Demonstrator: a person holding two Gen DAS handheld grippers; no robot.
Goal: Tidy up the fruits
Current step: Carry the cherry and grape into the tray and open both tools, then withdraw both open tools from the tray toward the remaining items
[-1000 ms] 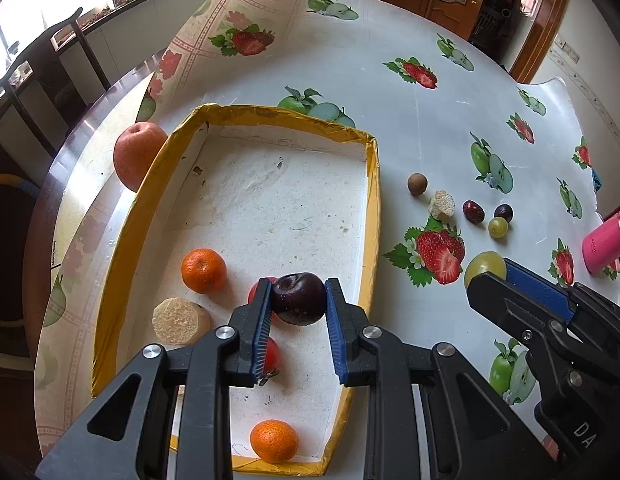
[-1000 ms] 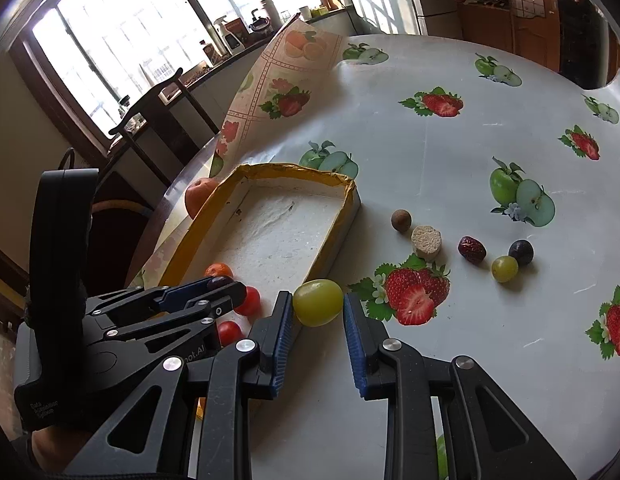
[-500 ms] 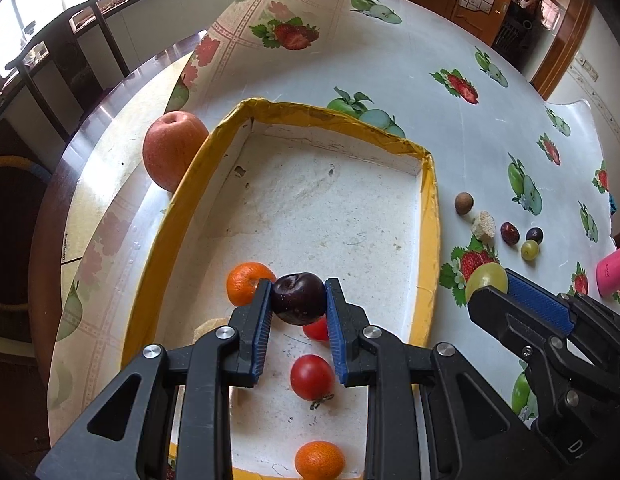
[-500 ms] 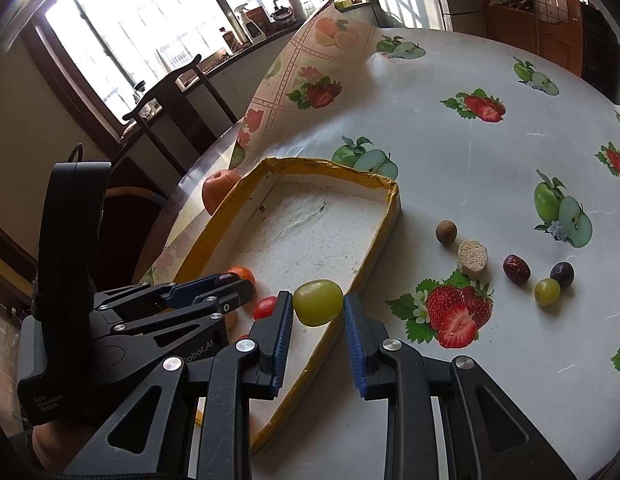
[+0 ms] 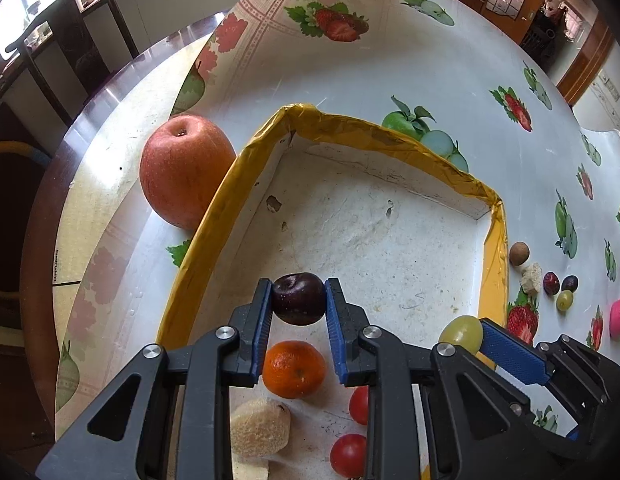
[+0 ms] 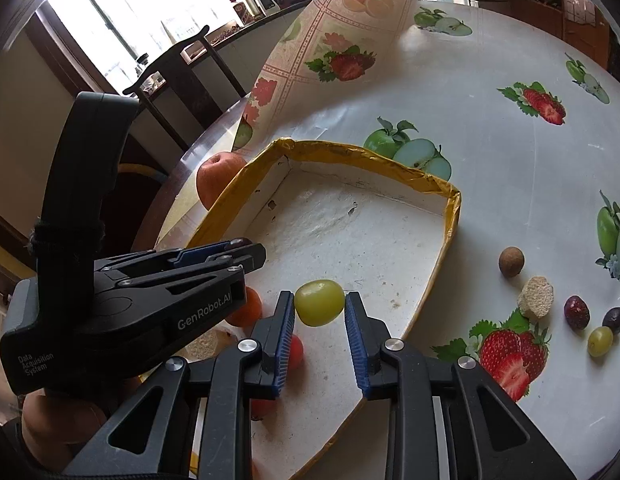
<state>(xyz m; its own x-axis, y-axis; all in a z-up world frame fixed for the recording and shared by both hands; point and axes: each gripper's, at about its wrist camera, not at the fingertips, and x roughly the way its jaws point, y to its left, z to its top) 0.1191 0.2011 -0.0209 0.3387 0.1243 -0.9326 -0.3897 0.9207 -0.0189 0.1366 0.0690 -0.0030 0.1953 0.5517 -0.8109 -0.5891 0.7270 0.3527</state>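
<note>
My left gripper (image 5: 298, 300) is shut on a dark purple plum (image 5: 298, 298), held above the white floor of the yellow-rimmed tray (image 5: 389, 132). My right gripper (image 6: 318, 308) is shut on a green grape (image 6: 319, 303), also over the tray (image 6: 361, 156), just to the right of the left gripper (image 6: 234, 252). The grape (image 5: 461, 330) and right gripper show at the right of the left wrist view. Below in the tray lie a tangerine (image 5: 293, 369), two red cherry tomatoes (image 5: 348, 454) and a beige chunk (image 5: 260, 428).
A large red apple (image 5: 186, 170) leans against the tray's outer left wall. On the fruit-print tablecloth right of the tray lie a brown longan (image 6: 511, 261), a beige slice (image 6: 536, 296), a red date (image 6: 576, 312), a dark grape (image 6: 614, 319) and a green grape (image 6: 600, 341). A pink cup (image 5: 619, 316) stands far right.
Both grippers have carried their fruit leftward and downward over the tray; the green grape crossed the tray's right rim. The tangerine and tomatoes now lie beneath the fingers.
</note>
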